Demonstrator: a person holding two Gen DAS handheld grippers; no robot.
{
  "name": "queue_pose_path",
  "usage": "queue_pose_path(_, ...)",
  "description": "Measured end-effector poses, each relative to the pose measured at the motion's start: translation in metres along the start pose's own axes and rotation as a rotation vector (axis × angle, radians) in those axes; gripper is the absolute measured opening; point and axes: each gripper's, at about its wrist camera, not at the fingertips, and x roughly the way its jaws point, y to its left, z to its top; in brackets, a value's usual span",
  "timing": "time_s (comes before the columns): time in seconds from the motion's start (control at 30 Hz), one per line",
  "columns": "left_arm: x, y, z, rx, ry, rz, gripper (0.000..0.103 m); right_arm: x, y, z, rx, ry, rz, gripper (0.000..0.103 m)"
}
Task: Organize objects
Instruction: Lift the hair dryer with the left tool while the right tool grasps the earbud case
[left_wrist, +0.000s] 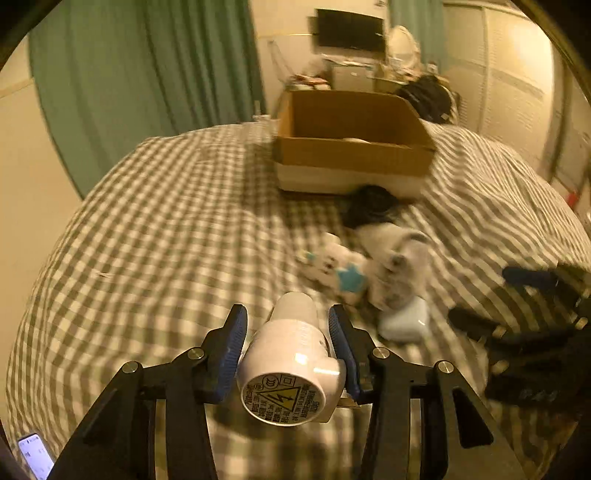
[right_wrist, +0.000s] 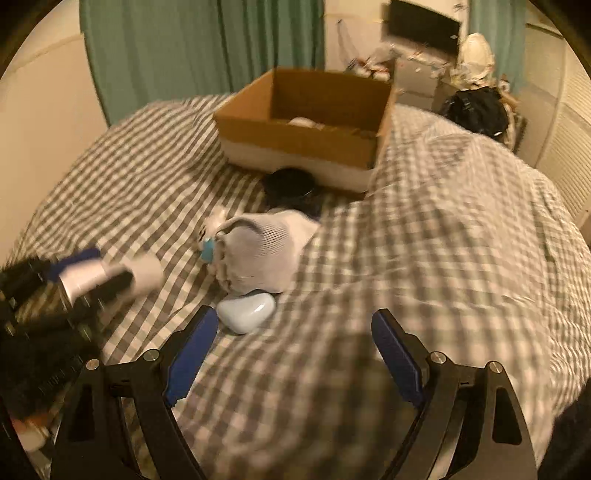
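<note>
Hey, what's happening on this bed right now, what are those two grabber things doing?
Someone is tidying loose items off a checked duvet into a cardboard box at the far end. The left gripper has its jaws closed on a white plug-in device with an electrical warning label, lifted above the bed. The right gripper is open and empty, near a pale blue case. A white sock, a small plush toy and a black round item lie outside the box.
</note>
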Motion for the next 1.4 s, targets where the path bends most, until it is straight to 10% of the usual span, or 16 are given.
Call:
queue_pose_path(0.43,0.011,0.02,-0.008,-0.035,-0.018,-0.013,0.047,0.093,0.035,0.013,-0.1,0.205,0.025,0.085)
queue_pose_path(0.63,0.013,0.02,-0.01,-0.047,-0.009,-0.024,0.047,0.105,0.035,0.01,-0.096,0.241,0.061,0.059)
queue_pose_path(1.4,-0.068,-0.01,0.024,0.01,-0.15,-0.026,0.047,-0.062,0.018,0.027,-0.059,-0.118,0.07,0.058)
